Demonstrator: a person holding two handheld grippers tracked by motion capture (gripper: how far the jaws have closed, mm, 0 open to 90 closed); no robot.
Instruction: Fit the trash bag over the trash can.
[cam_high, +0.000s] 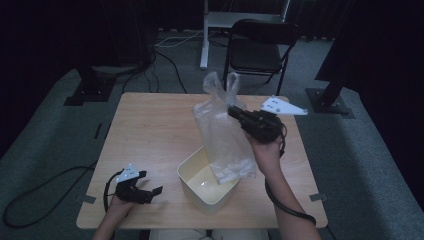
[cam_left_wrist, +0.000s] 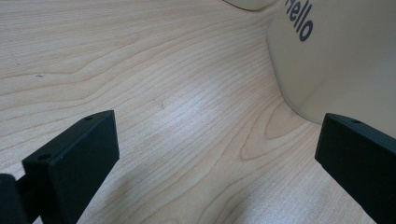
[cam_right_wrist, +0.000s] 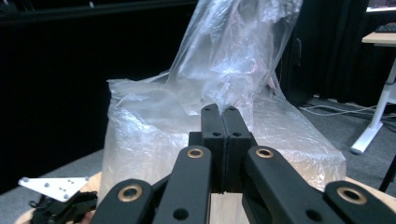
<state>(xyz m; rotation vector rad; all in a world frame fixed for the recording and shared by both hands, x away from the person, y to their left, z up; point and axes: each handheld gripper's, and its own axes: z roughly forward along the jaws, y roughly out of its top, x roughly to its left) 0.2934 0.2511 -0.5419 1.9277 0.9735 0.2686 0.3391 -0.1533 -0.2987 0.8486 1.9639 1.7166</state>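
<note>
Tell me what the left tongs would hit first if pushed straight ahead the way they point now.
Probably the cream plastic bin with "Hello" printed on it. The open left tongs look along the bare wooden table, with the bin's wall ahead toward the right jaw; depth is unclear, so the left jaw may pass it.

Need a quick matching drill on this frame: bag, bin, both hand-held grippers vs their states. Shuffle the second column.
Things:
1. clear plastic bag
2. cream bin
3. left hand-held gripper
4. right hand-held gripper

States:
A. jaws open, low over the table beside the bin
B. stands on the table, "Hello" printed on its side
C. jaws shut on the bag's upper part
D. held up, its bottom over the bin

Pairs: 1-D, 2-B, 3-A, 4-C
</note>
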